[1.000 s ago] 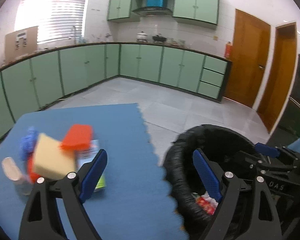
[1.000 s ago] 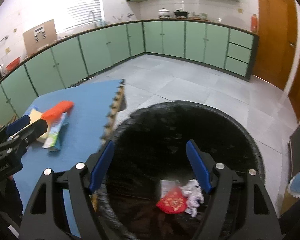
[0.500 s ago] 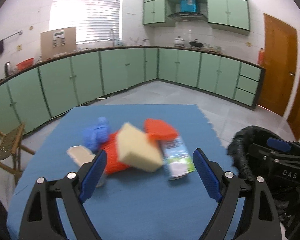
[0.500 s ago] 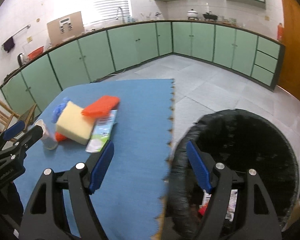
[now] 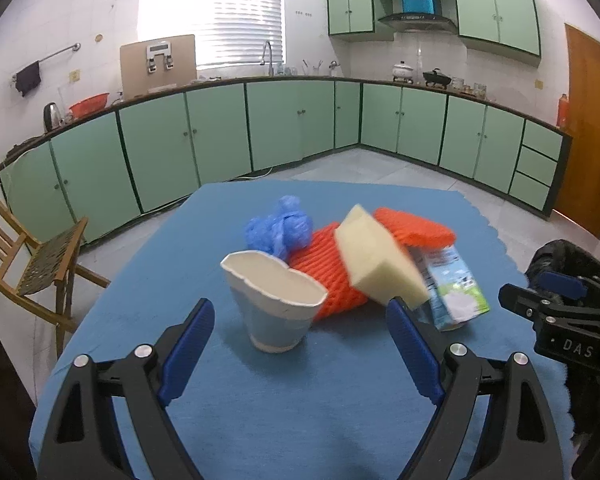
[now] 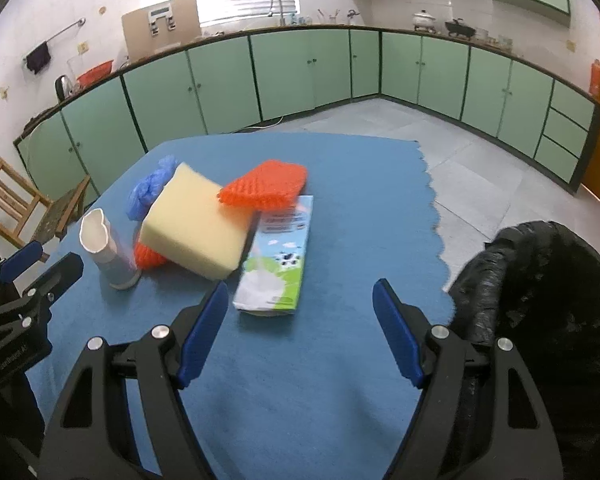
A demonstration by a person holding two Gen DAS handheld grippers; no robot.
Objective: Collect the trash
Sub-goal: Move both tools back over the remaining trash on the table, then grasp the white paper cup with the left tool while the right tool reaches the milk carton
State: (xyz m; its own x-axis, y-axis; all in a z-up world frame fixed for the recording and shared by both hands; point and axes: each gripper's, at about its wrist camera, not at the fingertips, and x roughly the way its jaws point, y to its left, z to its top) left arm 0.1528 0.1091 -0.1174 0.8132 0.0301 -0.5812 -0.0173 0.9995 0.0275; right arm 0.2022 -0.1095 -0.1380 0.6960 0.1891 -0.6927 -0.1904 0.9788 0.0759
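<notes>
While both grippers hung above the mat: notes as follows.
Left gripper [image 5: 300, 340]: fingers spread wide, empty, lined up on the paper cup [image 5: 274, 300] just ahead.
Right gripper [image 6: 300, 332]: spread, empty, nearest the milk carton [image 6: 278, 264].
Trash location: heaped mid blue mat [image 6: 340, 380]; black-lined bin [image 6: 548, 320] at near right.
Advice: cup looked thin and already dented; judged best pinched low across its walls, gently.
Textures: sponge block [image 5: 376, 258] soft, pale yellow, tilted on orange foam netting [image 5: 324, 268]; blue plastic bag [image 5: 280, 230] crumpled, at far side.
</notes>
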